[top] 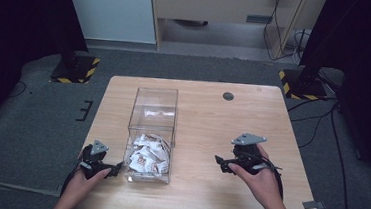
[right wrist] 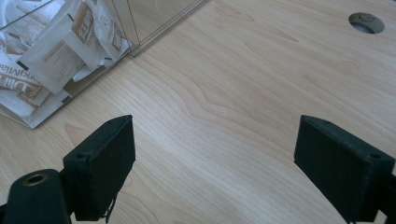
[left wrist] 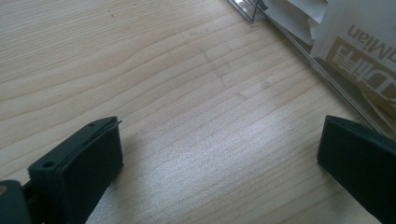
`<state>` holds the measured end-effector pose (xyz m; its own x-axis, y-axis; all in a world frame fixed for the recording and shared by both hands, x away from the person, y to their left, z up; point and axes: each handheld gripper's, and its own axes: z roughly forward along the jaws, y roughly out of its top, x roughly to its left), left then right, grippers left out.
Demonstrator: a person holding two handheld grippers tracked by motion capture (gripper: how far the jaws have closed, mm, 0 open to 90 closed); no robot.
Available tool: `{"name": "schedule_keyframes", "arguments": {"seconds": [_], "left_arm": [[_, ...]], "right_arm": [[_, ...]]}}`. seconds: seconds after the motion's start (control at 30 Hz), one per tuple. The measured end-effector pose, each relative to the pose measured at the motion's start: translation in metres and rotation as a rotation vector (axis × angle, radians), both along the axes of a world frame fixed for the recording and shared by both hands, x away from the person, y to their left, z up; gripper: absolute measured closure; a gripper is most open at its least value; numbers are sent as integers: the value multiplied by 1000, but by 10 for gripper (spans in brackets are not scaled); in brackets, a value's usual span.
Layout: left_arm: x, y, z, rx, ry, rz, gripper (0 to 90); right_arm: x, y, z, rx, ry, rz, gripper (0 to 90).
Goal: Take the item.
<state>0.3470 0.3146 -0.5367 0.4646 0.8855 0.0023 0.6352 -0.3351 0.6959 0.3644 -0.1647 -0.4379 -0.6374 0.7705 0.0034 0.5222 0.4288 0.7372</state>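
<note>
Packets (top: pixel 148 157) of white and brown paper lie heaped in the near end of a clear box (top: pixel 154 98) on the table (top: pixel 212 121), none taken out yet. The left gripper (top: pixel 114 169) rests just beside the box and the right gripper (top: pixel 219 162) hovers apart from it, both with jaws spread and empty, so picking appears not yet begun.

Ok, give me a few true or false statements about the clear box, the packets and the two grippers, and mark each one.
1. The white packets lie inside the clear box. True.
2. The left gripper holds a packet. False: its fingers stand apart with only bare table between them.
3. The right gripper is to the right of the box in the high view. True.
4. The right gripper is shut. False: its fingers stand wide apart over bare wood.
5. The packets fill the far end of the box. False: they are heaped at its near end.
</note>
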Motion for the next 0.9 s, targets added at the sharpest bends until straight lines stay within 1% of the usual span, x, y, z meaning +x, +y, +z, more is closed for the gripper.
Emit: {"name": "schedule_keyframes", "arguments": {"seconds": [0.13, 0.23, 0.3, 0.4, 0.43, 0.67, 0.73, 0.77, 0.83, 0.9], "left_arm": [[0, 0, 0, 0, 0, 0, 0], [0, 0, 0, 0, 0, -1, 0], [0, 0, 0, 0, 0, 0, 0], [0, 0, 0, 0, 0, 0, 0], [0, 0, 0, 0, 0, 0, 0], [0, 0, 0, 0, 0, 0, 0], [0, 0, 0, 0, 0, 0, 0], [0, 0, 0, 0, 0, 0, 0], [0, 0, 0, 0, 0, 0, 0], [0, 0, 0, 0, 0, -1, 0]], "right_arm": [[1, 1, 5, 3, 3, -5, 125], [1, 1, 8, 7, -16, -8, 123], [1, 3, 9, 8, -15, -5, 129], [1, 6, 12, 2, -18, 5, 140], [1, 7, 13, -2, -25, 11, 141], [2, 15, 24, -1, -43, 35, 176], [3, 19, 27, -2, -47, 44, 186], [3, 23, 30, -4, -51, 59, 214], [3, 25, 31, -2, -48, 66, 217], [4, 32, 34, -6, -53, 83, 233]]}}
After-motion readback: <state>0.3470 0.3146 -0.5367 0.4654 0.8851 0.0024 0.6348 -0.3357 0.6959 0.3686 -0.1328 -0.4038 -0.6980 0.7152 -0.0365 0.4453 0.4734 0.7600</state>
